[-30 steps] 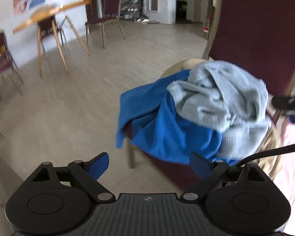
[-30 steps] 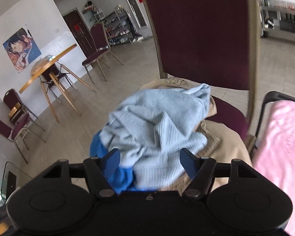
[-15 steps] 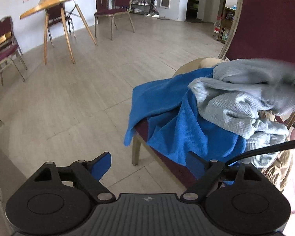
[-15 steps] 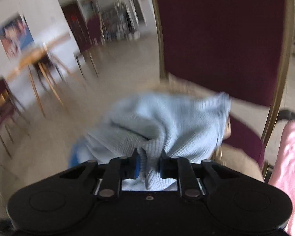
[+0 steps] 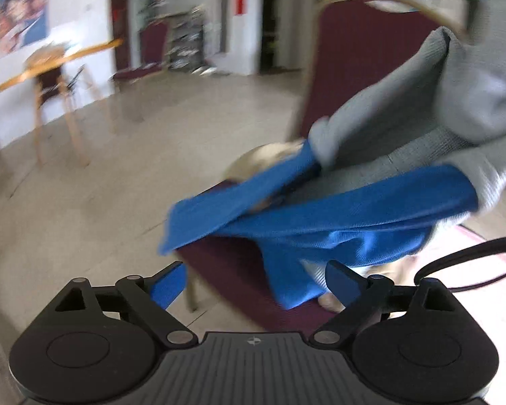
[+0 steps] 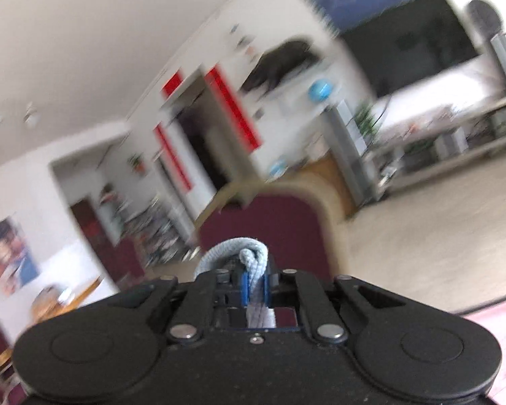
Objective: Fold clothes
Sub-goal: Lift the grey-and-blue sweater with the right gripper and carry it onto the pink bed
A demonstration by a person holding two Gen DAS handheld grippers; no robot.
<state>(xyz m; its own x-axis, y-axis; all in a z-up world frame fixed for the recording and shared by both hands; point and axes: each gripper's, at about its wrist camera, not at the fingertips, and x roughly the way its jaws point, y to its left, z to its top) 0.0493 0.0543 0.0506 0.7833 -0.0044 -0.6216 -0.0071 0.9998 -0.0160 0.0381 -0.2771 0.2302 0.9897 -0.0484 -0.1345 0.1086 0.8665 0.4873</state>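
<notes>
Pinching a bunched ridge of the pale grey-blue knit sweater at lower centre of the right wrist view: right gripper, jaws pressed together on the fabric, a thin strip of knit running down between the blue pads. Aimed high, at blurred walls and a doorway, with only the curved top of the maroon chair just beyond the fingertips.

Spread wide and holding nothing: left gripper, blue fingertips at lower centre of its view, near the front edge of the chair seat but apart from any cloth. Beyond them, the sweater strung up toward the upper right of the frame, and a bright blue garment dragged up with it, draped across mid-frame and hanging to the seat. Something beige under the pile, too blurred to name.

Step in hand, by the look of it: pulling one garment off the heap, folding not yet begun. Next move likely calls for freeing the blue garment from the knit with the idle left gripper, then carrying the sweater to a flat surface.
</notes>
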